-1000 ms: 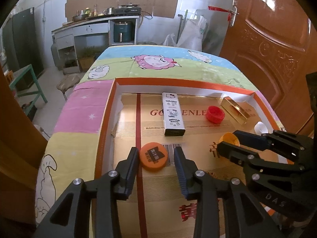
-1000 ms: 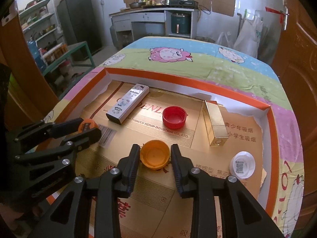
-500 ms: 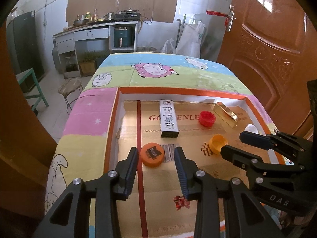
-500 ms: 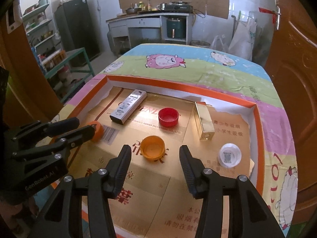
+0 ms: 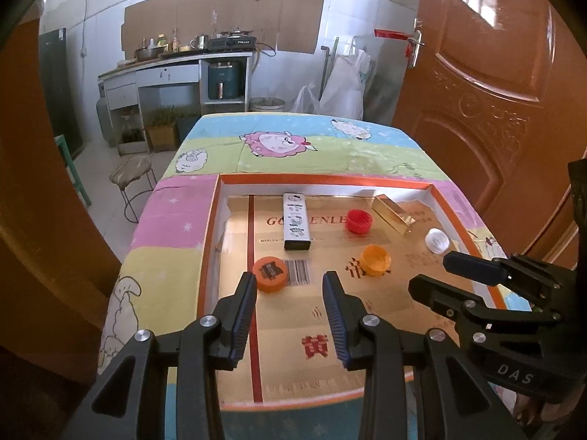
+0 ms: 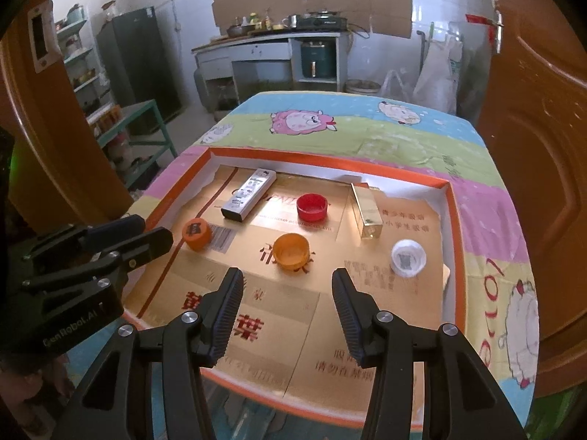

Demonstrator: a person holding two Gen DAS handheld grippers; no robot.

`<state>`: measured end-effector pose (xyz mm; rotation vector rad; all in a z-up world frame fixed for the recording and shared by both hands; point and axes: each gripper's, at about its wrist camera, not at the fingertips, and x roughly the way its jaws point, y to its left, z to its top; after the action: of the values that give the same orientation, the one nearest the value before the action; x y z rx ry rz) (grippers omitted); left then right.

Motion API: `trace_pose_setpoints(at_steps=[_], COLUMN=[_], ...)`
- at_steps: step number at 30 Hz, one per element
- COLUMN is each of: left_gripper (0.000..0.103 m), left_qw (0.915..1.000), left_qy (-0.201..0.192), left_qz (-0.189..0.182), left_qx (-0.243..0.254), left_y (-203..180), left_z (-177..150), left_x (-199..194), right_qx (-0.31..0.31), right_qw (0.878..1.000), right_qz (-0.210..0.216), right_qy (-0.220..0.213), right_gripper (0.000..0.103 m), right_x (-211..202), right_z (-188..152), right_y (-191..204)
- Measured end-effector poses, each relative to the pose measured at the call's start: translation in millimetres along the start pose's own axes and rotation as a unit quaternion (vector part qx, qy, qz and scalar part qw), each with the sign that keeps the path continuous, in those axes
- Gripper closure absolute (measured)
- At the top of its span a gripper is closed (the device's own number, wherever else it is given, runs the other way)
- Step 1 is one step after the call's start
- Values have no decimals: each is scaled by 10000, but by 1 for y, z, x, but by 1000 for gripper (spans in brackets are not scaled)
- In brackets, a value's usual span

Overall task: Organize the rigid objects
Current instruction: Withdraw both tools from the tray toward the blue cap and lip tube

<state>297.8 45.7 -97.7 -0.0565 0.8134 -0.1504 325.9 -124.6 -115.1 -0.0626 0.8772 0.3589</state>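
Both your grippers, left (image 5: 290,295) and right (image 6: 288,291), hang open and empty above the tray (image 6: 453,220). The caps and boxes lie loose inside it. Come down crooked and the orange cup (image 6: 292,251) could skid away.

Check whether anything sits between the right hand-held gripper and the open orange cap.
Nothing visible does. The right hand-held gripper hangs open just short of the open orange cap, with only bare gold cardboard between them. The white cap lies off to the right.
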Motion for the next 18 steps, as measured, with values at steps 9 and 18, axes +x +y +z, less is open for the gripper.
trace_pose_setpoints(at_steps=[9,18], left_gripper=[66,66], left_qw=[9999,9997], left_qy=[-41,-164], left_qz=[-6,11], left_qx=[120,175], left_y=[-13,-20], left_z=[-14,-27], left_x=[-25,-51], right_qx=[96,227], right_qw=[9998,9991], right_qz=[-127,-271], right_qy=[-101,-221], right_gripper=[51,51], right_x=[-30,-62], right_z=[-19,-35], right_y=[11,15])
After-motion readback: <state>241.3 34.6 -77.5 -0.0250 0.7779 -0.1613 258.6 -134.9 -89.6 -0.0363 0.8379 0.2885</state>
